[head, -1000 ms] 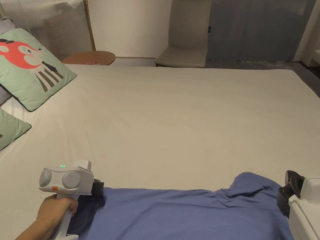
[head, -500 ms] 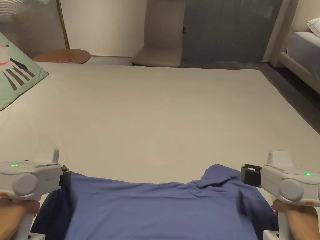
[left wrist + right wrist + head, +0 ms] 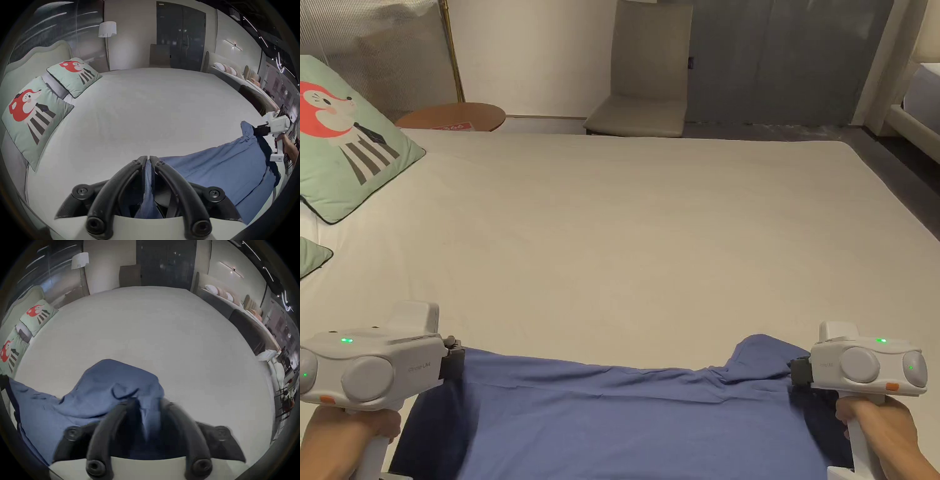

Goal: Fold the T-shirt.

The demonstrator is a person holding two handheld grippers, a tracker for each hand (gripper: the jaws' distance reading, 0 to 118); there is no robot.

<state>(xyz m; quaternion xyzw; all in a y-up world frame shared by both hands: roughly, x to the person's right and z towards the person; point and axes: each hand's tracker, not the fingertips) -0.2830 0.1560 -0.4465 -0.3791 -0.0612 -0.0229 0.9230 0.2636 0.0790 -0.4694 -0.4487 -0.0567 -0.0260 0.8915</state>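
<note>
On a wide cream bed (image 3: 650,237), a blue cotton T-shirt (image 3: 631,425) stretches taut at six o'clock, long axis running nine to three, between the left gripper (image 3: 148,160) and right gripper (image 3: 798,370), each one's fingers clamped on an end.

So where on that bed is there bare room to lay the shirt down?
The bed lies bare from the T-shirt across to its far edge by the chair. The cushions crowd the left side. Along the near edge, the left gripper and right gripper hold the shirt stretched between them.
</note>
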